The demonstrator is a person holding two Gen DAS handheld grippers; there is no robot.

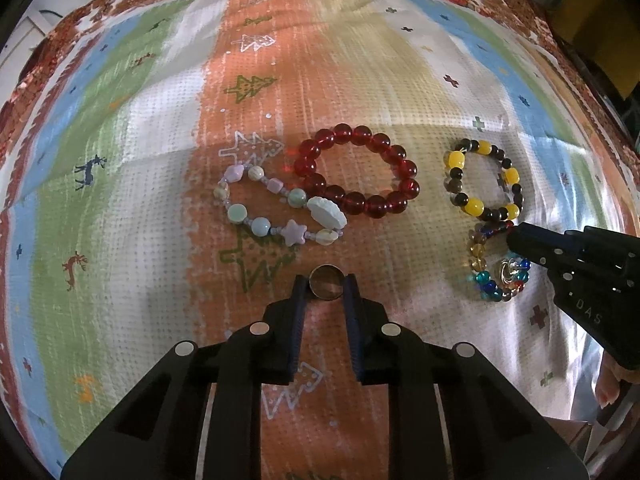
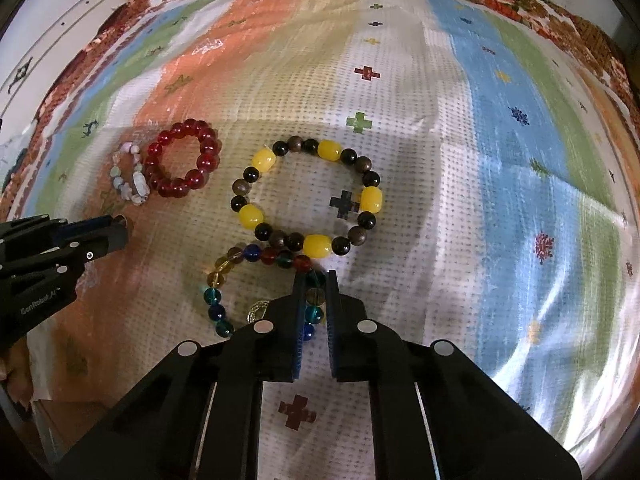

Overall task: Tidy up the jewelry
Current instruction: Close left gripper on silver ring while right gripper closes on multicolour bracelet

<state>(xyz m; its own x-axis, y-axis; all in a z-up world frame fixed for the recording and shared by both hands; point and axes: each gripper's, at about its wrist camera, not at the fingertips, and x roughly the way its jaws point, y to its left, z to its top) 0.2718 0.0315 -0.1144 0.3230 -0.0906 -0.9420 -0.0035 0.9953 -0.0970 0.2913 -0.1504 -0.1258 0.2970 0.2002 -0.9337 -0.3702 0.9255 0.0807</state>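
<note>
- We see the left gripper, low in the centre of its own view, clamped on a small brown ring
- The right gripper pinches the near side of the multicoloured glass bracelet just below the centre of its view
- Touching that bracelet's upper edge lies the yellow-and-dark bracelet
- Further left we find the red bracelet touching the pastel bracelet
- All rest on a patterned cloth
</note>
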